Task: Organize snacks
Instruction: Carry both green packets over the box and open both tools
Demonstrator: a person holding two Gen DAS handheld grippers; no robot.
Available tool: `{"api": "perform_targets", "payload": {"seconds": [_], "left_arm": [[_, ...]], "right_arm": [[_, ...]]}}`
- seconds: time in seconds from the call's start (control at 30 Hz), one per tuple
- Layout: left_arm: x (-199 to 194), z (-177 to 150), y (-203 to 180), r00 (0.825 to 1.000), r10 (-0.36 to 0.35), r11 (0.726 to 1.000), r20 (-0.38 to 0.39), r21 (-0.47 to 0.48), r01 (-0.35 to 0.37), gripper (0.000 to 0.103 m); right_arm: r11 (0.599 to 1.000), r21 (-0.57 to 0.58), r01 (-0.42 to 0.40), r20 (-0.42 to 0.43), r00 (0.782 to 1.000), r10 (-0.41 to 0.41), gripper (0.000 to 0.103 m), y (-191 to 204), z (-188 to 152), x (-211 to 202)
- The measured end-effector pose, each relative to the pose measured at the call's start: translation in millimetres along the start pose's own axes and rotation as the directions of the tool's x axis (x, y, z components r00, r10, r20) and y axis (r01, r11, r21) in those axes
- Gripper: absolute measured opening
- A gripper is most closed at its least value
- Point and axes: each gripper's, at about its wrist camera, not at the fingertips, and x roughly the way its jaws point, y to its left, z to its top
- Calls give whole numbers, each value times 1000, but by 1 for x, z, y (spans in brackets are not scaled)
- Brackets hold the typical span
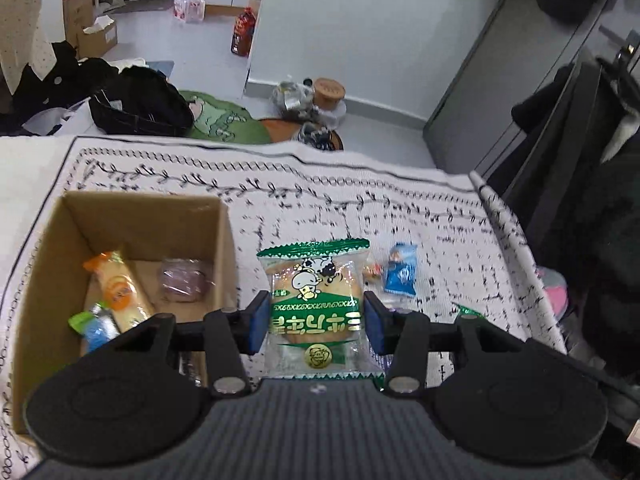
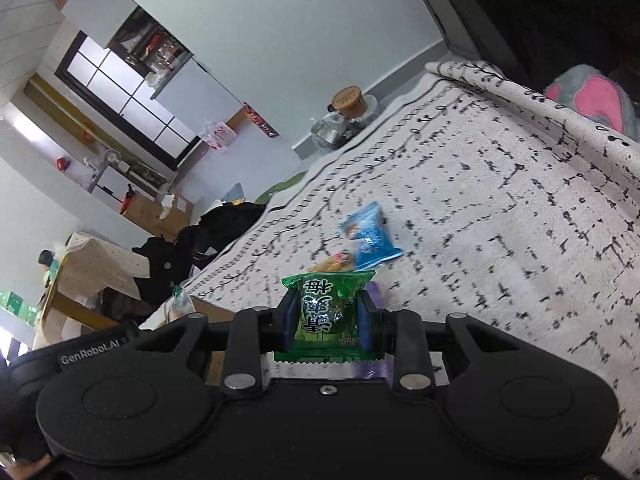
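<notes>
My left gripper (image 1: 316, 320) is shut on a green and white biscuit packet (image 1: 316, 300) with a cow drawing, held above the patterned cloth just right of a cardboard box (image 1: 48, 248). The box holds an orange packet (image 1: 120, 294), a purple packet (image 1: 184, 280) and a small blue-green one (image 1: 94, 326). On the cloth past the held packet lie a blue packet (image 1: 400, 274) and a small orange candy (image 1: 372, 270). My right gripper (image 2: 328, 320) is shut on a small green packet (image 2: 328, 308). The blue packet (image 2: 370, 236) and orange candy (image 2: 336, 262) lie just ahead of it.
The white cloth (image 1: 320, 200) with black marks covers the table and drops off at the far edge. A dark cabinet (image 1: 560, 160) stands at the right, with a grey and pink plush (image 2: 592, 100) beside it. Bags, a jar (image 1: 328, 92) and boxes sit on the floor beyond.
</notes>
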Motion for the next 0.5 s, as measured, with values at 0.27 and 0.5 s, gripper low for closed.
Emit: {"api": "perform_targets", "payload": {"seconds": [0.27, 0.5], "left_arm": [[-31, 11, 34, 999, 3, 997, 53, -83, 2, 48], [-52, 21, 74, 995, 27, 987, 92, -163, -11, 48]], "right_arm": [[999, -40, -34, 18, 999, 35, 29, 36, -6, -7], [995, -79, -58, 23, 998, 60, 29, 67, -11, -5]]}}
